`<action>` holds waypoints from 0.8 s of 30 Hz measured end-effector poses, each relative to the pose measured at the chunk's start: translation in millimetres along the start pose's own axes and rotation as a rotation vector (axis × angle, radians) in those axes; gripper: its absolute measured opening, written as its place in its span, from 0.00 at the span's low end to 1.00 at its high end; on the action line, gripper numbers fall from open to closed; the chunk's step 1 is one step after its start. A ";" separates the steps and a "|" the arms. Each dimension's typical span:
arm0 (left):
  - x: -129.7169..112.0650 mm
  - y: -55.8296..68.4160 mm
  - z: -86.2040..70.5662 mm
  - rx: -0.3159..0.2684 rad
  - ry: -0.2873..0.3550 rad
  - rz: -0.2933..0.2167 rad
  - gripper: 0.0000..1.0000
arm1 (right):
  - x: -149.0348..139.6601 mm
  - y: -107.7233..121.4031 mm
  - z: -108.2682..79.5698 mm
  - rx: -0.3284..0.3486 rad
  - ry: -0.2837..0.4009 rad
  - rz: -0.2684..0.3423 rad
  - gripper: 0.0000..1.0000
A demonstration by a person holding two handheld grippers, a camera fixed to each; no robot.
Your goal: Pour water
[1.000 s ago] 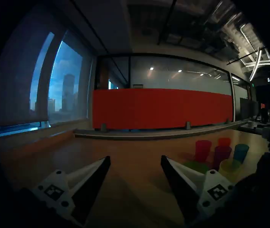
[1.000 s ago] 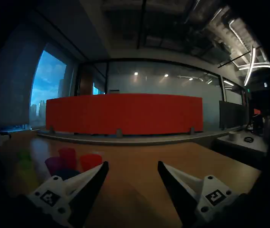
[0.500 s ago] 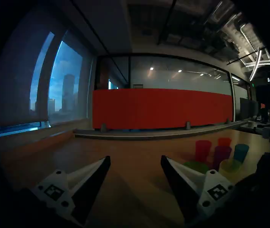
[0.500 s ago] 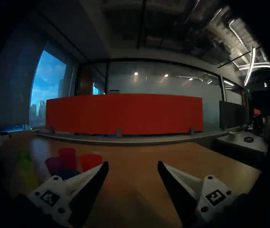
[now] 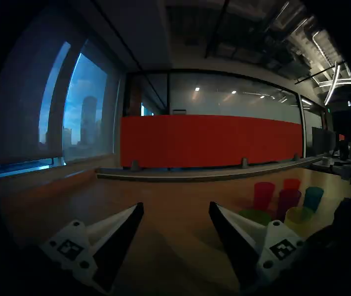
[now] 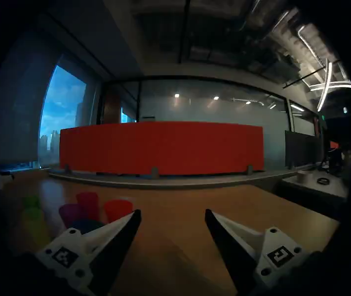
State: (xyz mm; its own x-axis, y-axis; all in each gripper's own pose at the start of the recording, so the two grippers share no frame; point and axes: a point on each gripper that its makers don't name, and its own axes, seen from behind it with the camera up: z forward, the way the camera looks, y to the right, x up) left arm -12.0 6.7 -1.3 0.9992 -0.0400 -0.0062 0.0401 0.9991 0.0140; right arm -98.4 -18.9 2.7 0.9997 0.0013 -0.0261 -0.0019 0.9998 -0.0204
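Left gripper (image 5: 175, 204): my jaws stand wide apart, nothing between them, only bare tabletop (image 5: 175, 232) under the gap. Right gripper (image 6: 172, 212): the same, jaws wide, holding nothing, wood below.

Cups, seen in the left gripper view: a cluster stands on the table to the right of my right-hand finger and beyond it. Green cup (image 5: 255, 215) is nearest that finger, just beside it. Yellow cup (image 5: 298, 216) is next to it, low at the edge. Behind them stand a purple cup (image 5: 287, 201), a pink cup (image 5: 264, 193), an orange cup (image 5: 292, 184) and a blue cup (image 5: 313, 197). All are upright and close together. Light is dim; I cannot tell what is in any of them.

Same cluster in the right gripper view: left of my left-hand finger, partly hidden behind it.

Farther out: a long red partition (image 5: 210, 140) across the far edge of the table, a glass wall above it, and a window (image 5: 84, 116) with city towers at left.
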 end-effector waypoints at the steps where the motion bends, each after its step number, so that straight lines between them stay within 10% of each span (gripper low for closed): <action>1: 0.0 0.0 0.0 0.000 0.000 0.000 0.98 | 0.0 -0.1 -0.1 0.000 0.000 0.000 1.00; 24: 0.1 -0.1 1.8 -0.001 0.000 -0.001 0.98 | -0.5 -0.4 0.8 0.000 0.000 0.000 1.00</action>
State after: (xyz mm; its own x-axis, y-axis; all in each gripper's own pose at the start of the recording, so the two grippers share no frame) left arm -12.0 6.6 0.5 0.9991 -0.0412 -0.0062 0.0413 0.9991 0.0134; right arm -98.9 -19.2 3.5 0.9997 0.0016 -0.0260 -0.0021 0.9998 -0.0205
